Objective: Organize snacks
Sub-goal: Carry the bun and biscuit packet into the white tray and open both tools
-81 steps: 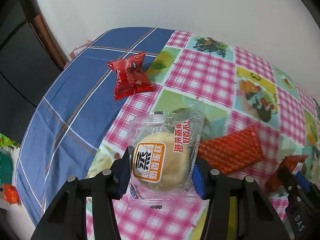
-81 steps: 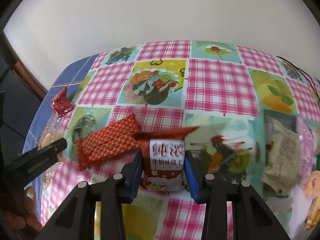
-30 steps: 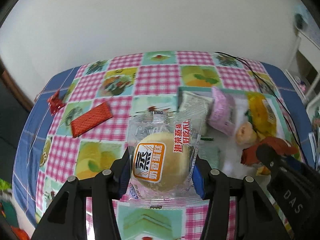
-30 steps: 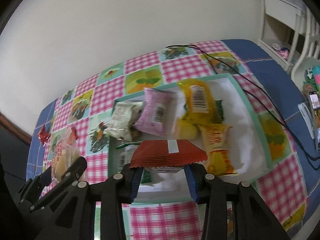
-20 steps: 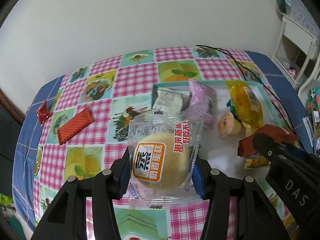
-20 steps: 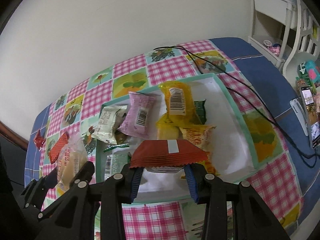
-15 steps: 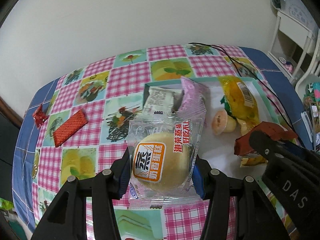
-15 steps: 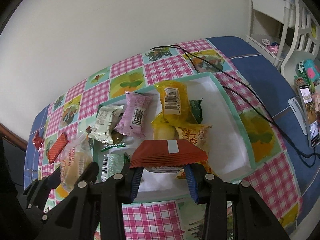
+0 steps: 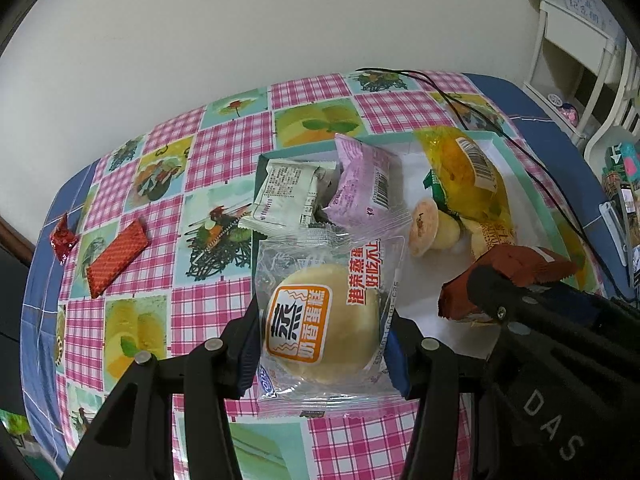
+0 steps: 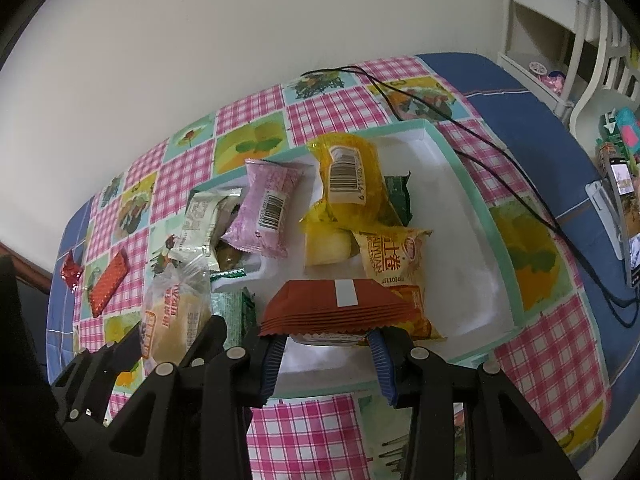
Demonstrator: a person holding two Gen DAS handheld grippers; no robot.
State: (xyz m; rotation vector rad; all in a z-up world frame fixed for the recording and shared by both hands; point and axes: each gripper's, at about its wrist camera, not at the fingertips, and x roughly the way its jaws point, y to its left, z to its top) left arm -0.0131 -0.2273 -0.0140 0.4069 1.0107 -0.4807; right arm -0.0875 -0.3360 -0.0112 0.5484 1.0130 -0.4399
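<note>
Both loaded: left claw (image 9: 324,344) grips cake packet (image 9: 324,320), right claw (image 10: 328,350) grips red packet (image 10: 340,306).

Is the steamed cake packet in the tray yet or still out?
Out. The steamed cake packet sits clamped in the left tongs, at the near-left corner of the tray.

The cloth (image 9: 224,152) on the table showed pink-and-white checks between squares of green, yellow and teal fruit prints, edged in blue with thin pale lines. The tray (image 10: 472,200) was white inside with a mint-green rim. In it lay a pink packet (image 10: 266,204), a yellow packet (image 10: 352,184), a pale grey-green packet (image 9: 286,192) and a dark green one (image 10: 398,196). The bun (image 9: 324,320) was pale yellow in clear wrap with an orange-and-white label. The bar (image 9: 116,258) was red with an orange lattice. A cable (image 10: 460,128) was black.
</note>
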